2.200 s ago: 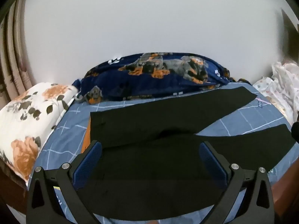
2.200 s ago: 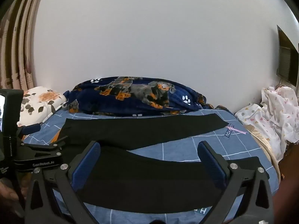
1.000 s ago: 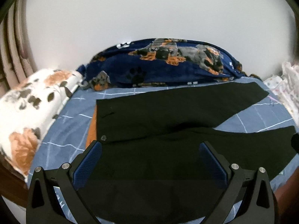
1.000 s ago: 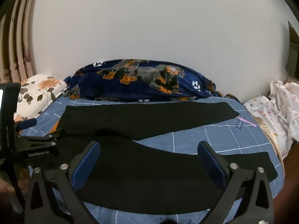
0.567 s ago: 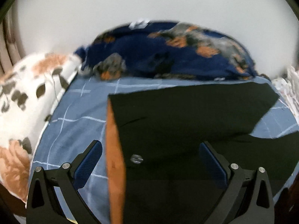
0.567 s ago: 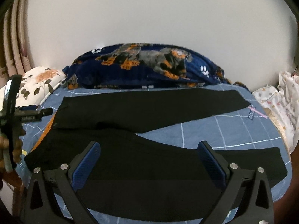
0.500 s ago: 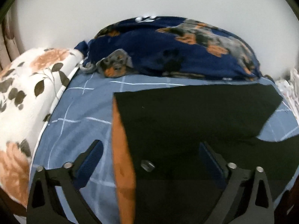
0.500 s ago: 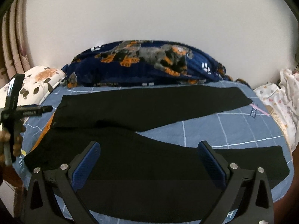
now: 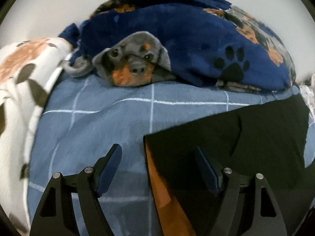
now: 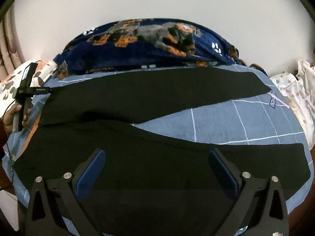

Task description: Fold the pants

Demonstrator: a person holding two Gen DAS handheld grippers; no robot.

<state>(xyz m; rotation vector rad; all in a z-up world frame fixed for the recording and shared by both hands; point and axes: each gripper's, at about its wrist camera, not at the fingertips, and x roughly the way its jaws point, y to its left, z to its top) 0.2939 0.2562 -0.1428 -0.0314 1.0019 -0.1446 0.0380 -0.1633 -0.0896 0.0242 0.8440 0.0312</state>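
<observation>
Black pants [image 10: 137, 94] lie flat on the bed, waist at the left, the two legs splayed apart toward the right. In the left wrist view the far waist corner [image 9: 149, 139] with its orange lining [image 9: 163, 196] lies between the fingers of my left gripper [image 9: 158, 163]. Its jaws are closing, and the pads do not press the cloth. The right wrist view shows that gripper [image 10: 42, 90] at the far left in a person's hand [image 10: 11, 116]. My right gripper [image 10: 156, 169] hangs open over the near leg, holding nothing.
A navy dog-print blanket [image 9: 196, 39] is heaped along the white wall behind the pants. A floral pillow [image 9: 17, 98] lies at the left and white patterned cloth [image 10: 295, 90] at the right. The blue checked sheet [image 9: 88, 127] covers the bed.
My left gripper has swept forward and down to the far waist corner, and its fingers have drawn closer together. The right gripper has dipped nearer the pants.
</observation>
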